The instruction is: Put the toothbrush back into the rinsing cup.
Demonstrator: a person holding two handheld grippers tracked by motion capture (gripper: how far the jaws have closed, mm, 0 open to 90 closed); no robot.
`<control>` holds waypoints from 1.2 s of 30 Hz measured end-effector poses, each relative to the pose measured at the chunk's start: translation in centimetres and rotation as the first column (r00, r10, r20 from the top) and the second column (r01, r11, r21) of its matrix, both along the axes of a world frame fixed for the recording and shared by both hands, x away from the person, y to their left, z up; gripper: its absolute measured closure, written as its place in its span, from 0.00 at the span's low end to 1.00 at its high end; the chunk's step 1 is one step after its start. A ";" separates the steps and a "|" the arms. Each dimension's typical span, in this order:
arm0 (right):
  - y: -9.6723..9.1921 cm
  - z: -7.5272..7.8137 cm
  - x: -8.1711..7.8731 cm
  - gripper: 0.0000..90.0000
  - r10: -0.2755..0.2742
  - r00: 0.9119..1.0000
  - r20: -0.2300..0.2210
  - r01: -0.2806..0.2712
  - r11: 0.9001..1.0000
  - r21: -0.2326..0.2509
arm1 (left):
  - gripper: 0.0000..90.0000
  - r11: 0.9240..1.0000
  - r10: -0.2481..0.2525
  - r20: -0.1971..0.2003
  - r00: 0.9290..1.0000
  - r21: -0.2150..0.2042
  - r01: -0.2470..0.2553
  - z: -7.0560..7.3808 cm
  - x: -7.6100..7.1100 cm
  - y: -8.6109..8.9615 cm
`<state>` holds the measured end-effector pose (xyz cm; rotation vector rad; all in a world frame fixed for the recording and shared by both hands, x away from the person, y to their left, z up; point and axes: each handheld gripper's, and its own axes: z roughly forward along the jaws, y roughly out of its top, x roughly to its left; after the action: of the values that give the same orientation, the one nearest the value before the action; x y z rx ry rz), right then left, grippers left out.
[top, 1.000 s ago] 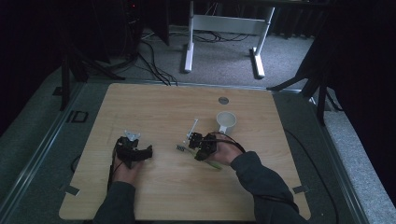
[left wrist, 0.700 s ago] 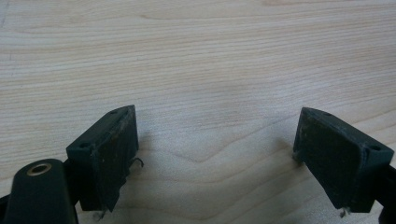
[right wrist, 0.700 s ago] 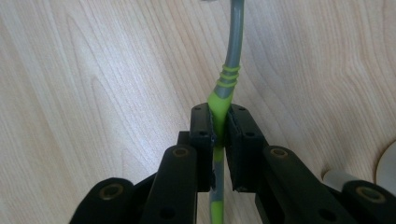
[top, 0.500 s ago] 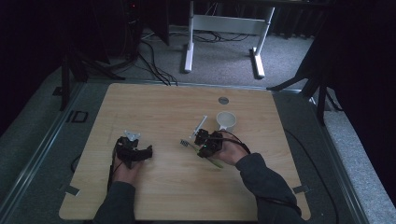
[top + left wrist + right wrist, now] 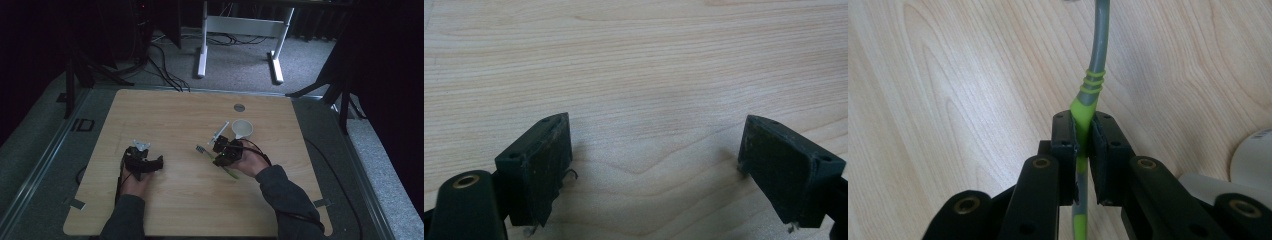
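Observation:
A fork (image 5: 201,149) with a grey metal neck and a green handle lies pinched between the pads of my right gripper (image 5: 221,153), right of the table's middle. In the right gripper view the jaws of that gripper (image 5: 1083,121) press on the green handle, and the fork's grey neck (image 5: 1096,60) runs on ahead just above the wood. My left gripper (image 5: 142,159) rests on the table at the left in a hand. Its jaws (image 5: 656,145) stand wide apart over bare wood, with nothing between them.
A small white cup (image 5: 242,129) stands just behind the right gripper, and its edge is at the right of the right gripper view (image 5: 1255,160). A pale slim utensil (image 5: 220,131) lies beside the cup. The wooden table (image 5: 175,115) has a round grommet (image 5: 239,107) near its far edge.
My right gripper has shifted slightly to the right and away from me, carrying the fork. The left gripper has kept still.

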<state>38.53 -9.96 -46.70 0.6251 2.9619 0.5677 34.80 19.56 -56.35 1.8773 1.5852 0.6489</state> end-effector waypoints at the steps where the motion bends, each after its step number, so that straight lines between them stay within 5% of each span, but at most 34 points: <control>1: -0.1 0.0 0.0 0.90 0.001 1.000 0.004 -0.001 1.000 0.003 | 0.16 1.000 0.000 0.000 1.000 0.000 0.000 0.0 0.0 0.0; 17: -1.0 0.3 0.2 0.90 -0.005 1.000 -0.005 0.006 0.996 0.086 | 0.16 1.000 0.000 0.000 1.000 0.000 0.000 0.0 0.0 0.0; 36: -2.5 1.4 0.8 0.90 -0.046 0.999 -0.009 0.047 0.978 0.204 | 0.16 1.000 0.001 0.000 1.000 0.000 -0.001 0.0 0.0 0.0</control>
<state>39.31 -12.41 -45.34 0.7108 2.9065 0.8747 34.80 19.56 -56.35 1.8773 1.5861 0.6491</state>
